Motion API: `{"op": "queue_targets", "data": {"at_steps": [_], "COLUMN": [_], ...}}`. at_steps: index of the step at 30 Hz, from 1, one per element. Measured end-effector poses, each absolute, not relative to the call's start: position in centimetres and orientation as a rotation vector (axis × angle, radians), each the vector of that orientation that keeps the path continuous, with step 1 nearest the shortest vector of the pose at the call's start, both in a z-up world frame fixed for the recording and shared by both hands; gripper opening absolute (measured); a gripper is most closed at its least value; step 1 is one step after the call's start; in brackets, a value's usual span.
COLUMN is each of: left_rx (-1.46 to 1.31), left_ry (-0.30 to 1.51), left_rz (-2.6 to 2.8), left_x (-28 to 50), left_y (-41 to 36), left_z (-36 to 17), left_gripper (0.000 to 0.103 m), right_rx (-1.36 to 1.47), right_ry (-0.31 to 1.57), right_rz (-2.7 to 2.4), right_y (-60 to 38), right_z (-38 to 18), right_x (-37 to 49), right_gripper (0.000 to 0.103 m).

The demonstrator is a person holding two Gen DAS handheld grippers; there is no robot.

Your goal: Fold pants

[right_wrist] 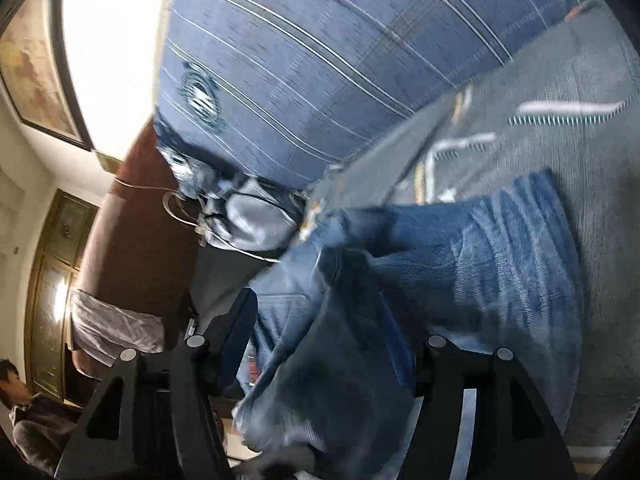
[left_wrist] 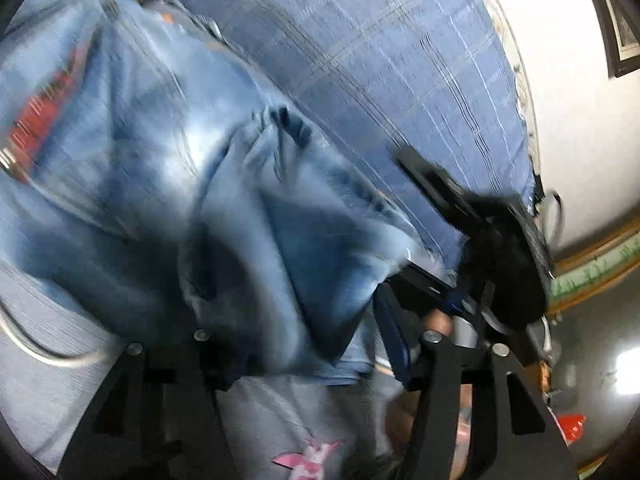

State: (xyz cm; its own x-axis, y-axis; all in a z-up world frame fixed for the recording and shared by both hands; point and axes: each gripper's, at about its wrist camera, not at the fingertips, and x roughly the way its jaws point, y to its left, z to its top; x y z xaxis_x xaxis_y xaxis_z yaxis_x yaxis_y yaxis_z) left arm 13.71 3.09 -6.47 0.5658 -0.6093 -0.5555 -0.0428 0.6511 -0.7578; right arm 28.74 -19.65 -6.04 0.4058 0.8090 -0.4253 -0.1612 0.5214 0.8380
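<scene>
Pants [left_wrist: 168,168] made of light blue jeans cloth hang bunched up over a bed with a blue striped sheet [left_wrist: 380,60]. The picture is blurry. In the left wrist view the jeans fill the left and middle, and the cloth drops down between the two black fingers of the left gripper [left_wrist: 312,352]. The fingers look like they pinch a fold of the jeans, but the blur and the cloth hide the tips, so I cannot tell for sure. A red patch [left_wrist: 44,112] shows on the jeans at the far left. To the right, the other black tool [left_wrist: 480,240] is close to the edge of the jeans.

In the right wrist view the pants [right_wrist: 440,248] sit in the middle and right, above the sheet [right_wrist: 320,60]. A thick bunch of cloth runs down between the fingers of the right gripper [right_wrist: 320,360], and they seem to be squeezing it. A person [right_wrist: 28,412] sits at the near left corner, beside a brown headboard [right_wrist: 136,240].
</scene>
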Motion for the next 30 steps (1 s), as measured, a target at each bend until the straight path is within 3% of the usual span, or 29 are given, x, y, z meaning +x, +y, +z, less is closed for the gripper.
{"op": "queue_targets", "data": {"at_steps": [4,9,14,17,18,19,20,22,30], "left_rx": [-0.838,-0.813,-0.729,-0.767,-0.787,-0.824,-0.854,-0.941,-1.268], "left_ry": [0.915,0.87,0.795,0.762,0.75,0.733,0.722,0.704,0.746], "left_rz": [-0.329,-0.278,-0.212,-0.211,-0.21,-0.199,-0.188,-0.154,-0.075], "left_x": [13.8,13.4,12.6,12.2,11.9,11.5,11.1,10.0,10.0], "left_y": [4.7,5.1,5.8,7.7,8.4,9.6,10.5,13.0,19.8], "left_z": [-6.3,-5.4,-4.1,-3.5,-3.4,-3.5,-3.8,-5.0,-11.4], "left_gripper": [0.06,0.06,0.06,0.061,0.065,0.07,0.072,0.077,0.077], "right_rx": [0.764,0.636,0.449,0.483,0.48,0.468,0.46,0.455,0.424], "right_ry": [0.876,0.965,1.103,1.02,0.993,0.952,0.927,0.906,0.968], "right_rz": [0.692,0.579,0.422,0.539,0.562,0.591,0.608,0.654,0.662], "right_y": [-21.1,-21.5,-19.9,-19.6,-19.4,-19.0,-18.7,-17.9,-14.4], "right_z": [-3.3,-4.6,-8.6,-6.1,-5.2,-4.0,-3.3,-2.6,-4.7], "right_x": [27.3,26.2,26.9,25.7,25.3,24.3,23.7,22.0,20.2], "right_gripper": [0.063,0.061,0.041,0.043,0.049,0.061,0.063,0.063,0.065]}}
